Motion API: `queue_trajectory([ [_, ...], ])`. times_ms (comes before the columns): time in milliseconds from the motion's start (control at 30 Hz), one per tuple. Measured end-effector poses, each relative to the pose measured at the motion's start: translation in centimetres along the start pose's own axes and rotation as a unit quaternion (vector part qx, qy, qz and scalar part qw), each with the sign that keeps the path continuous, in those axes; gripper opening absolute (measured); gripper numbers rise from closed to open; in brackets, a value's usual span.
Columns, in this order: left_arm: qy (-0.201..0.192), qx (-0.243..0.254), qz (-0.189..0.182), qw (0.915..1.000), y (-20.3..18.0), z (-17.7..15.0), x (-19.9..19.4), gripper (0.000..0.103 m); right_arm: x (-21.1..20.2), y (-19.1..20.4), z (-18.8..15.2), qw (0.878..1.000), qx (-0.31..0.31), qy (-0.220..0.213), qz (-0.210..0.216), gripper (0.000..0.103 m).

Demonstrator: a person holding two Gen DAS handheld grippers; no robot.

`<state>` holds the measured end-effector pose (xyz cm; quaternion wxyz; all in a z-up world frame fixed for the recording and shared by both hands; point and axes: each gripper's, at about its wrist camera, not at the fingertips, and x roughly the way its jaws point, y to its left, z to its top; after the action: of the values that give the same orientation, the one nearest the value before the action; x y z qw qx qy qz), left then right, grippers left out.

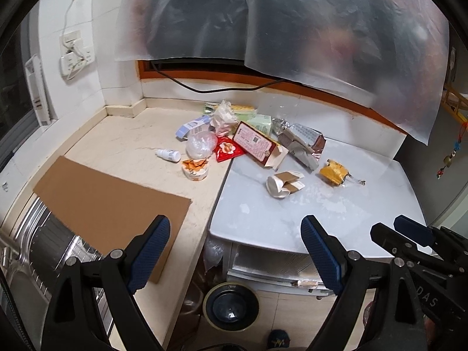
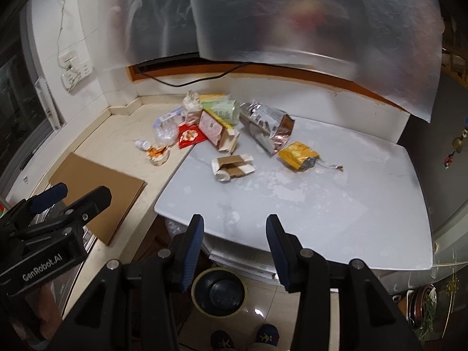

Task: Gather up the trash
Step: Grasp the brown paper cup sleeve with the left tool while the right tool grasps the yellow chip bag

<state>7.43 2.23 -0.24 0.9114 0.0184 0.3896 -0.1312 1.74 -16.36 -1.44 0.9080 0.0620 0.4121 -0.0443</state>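
Observation:
A heap of trash lies at the back of the counter: a red carton, a silver foil bag, a yellow wrapper, a flattened white and brown box, a red packet, a small white bottle and an orange cup. My left gripper is open and empty, well short of the heap. My right gripper is open and empty too, over the near edge of the white table. Each gripper shows at the edge of the other's view.
A brown cardboard sheet lies on the beige counter at left, beside a metal sink rack. A round dark bin stands on the floor below. Translucent plastic sheets hang above the back wall.

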Motion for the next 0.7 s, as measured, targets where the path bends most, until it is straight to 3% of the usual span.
queue_trajectory([
  [200, 0.019, 0.013, -0.011, 0.9997, -1.5, 1.5, 2.5, 0.090, 1.7, -2.3, 1.4, 0.999, 0.032, 0.009, 0.005, 0.045],
  [467, 0.064, 0.013, -0.026, 0.9975, -5.4, 3.9, 8.6, 0.090, 6.9, -8.1, 4.6, 0.998, 0.045, 0.037, 0.039, 0.045],
  [700, 0.110, 0.007, -0.016, 0.9938, -8.0, 6.1, 16.0, 0.090, 12.5, -12.9, 7.7, 0.994, 0.019, 0.070, 0.079, 0.059],
])
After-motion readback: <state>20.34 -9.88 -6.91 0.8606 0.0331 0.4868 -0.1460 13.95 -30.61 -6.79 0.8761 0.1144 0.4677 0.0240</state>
